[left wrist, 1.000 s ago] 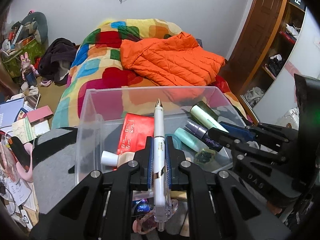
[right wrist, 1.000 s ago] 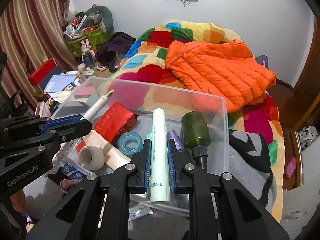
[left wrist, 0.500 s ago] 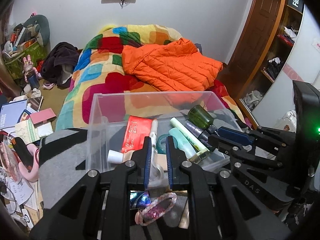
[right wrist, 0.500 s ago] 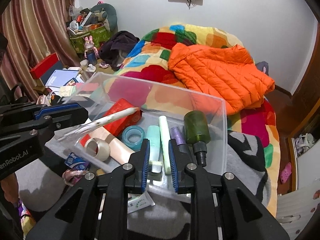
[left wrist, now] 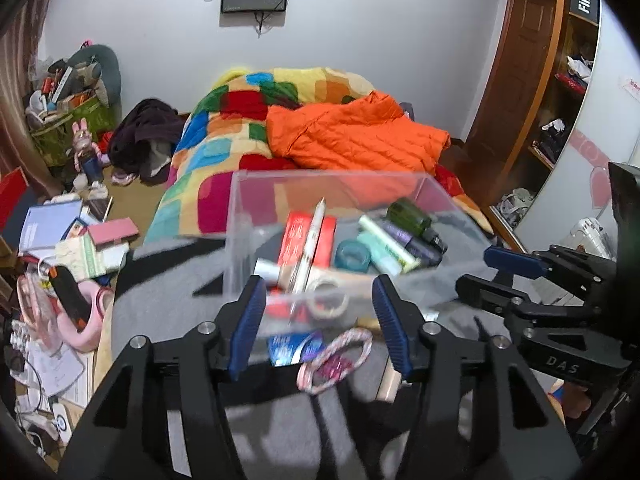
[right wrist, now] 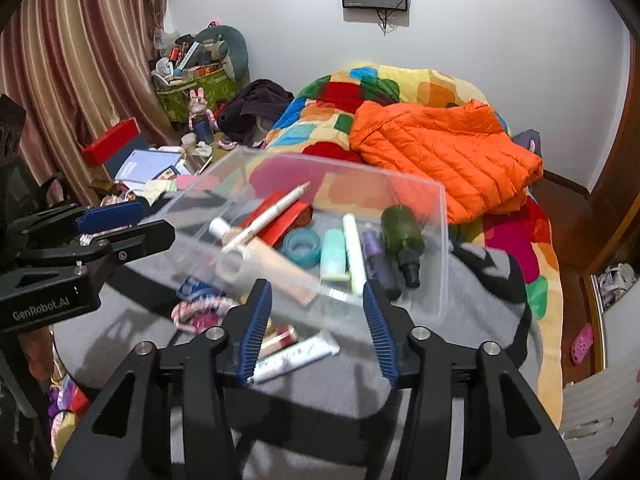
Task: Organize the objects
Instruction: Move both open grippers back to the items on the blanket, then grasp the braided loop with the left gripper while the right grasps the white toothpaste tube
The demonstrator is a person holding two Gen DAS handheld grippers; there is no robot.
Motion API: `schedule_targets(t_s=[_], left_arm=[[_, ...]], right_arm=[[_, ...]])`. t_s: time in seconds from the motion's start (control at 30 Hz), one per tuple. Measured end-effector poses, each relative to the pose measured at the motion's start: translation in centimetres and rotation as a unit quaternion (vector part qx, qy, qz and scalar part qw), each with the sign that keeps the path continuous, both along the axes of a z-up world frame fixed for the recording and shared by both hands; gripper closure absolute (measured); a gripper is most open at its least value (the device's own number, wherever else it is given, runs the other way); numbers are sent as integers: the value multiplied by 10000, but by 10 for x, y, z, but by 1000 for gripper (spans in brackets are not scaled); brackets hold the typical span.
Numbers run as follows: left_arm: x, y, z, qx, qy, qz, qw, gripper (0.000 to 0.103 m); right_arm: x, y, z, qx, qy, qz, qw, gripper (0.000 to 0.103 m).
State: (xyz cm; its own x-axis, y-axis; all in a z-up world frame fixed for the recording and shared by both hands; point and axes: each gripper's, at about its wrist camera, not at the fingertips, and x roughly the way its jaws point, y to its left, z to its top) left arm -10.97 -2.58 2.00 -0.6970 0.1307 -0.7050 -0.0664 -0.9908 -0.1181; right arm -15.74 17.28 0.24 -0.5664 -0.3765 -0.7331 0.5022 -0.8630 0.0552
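Note:
A clear plastic bin [left wrist: 240, 216] [right wrist: 438, 216] stands on a grey cloth. Inside lie a white pen [left wrist: 310, 242] [right wrist: 272, 212] across a red packet [left wrist: 294, 236] [right wrist: 286, 220], a pale green tube [right wrist: 354, 252] [left wrist: 384, 240], a teal tape ring [left wrist: 352, 254] [right wrist: 302, 246], a dark green bottle [right wrist: 402, 236] [left wrist: 410, 216] and a beige tape roll [left wrist: 326, 298] [right wrist: 232, 266]. My left gripper [left wrist: 320, 330] hangs just short of the bin's near wall, its jaws opening with nothing between them. My right gripper [right wrist: 318, 330] stands likewise, jaws opening and empty.
On the cloth in front of the bin lie a pink braided band [left wrist: 334, 360] [right wrist: 200, 308], a blue packet [left wrist: 292, 346] and a white tube [right wrist: 296, 354]. Behind is a bed with a patchwork quilt [left wrist: 224, 148] and an orange jacket [right wrist: 444, 156]. Books and clutter [left wrist: 68, 232] crowd the left.
The left gripper let go of the white pen and the right of the pale green tube; both now lie in the bin. Both grippers opened and drew back from the bin.

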Motion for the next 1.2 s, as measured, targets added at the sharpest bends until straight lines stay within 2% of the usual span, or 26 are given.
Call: schedule_targets(t_s=[0.3,0.5,0.67,0.77,0.83,1.0,1.1,1.17,1.2], left_arm=[[22,-14,-52,-90,-630,82,9979,48],[17,-13,-60,78,-740,-47,9972,48],[-1,8,-61,-93,-756,-399,9963,59],[-16,17,-70,-198,-920,-554,9940,67],[-25,20,-78,-212,-1077,-639,9919,68],[-31,31,-80,-413,-1072,-915,9892,70],[-31,39,-81,-737,-1044,-991,9868,83],[-30,42,-81,-727,-1068,-1056,9860,95],[-29,42,-80,-774,-1048,-1018,9862,97]], right_arm=[[11,-2,-45,26,-622,-1,9981,56],[3,-1,-67,-116,-1056,-99,9943,56],[-1,-4,-72,-260,-1180,-180,9925,56],[-3,-2,-74,-373,-1240,-220,9913,56],[-2,0,-75,-419,-1250,-212,9910,56],[-1,5,-74,-399,-1190,-196,9919,56],[0,9,-74,-505,-1253,-174,9907,67],[2,10,-73,-464,-1208,-181,9914,74],[3,11,-73,-381,-1182,-212,9920,83]])
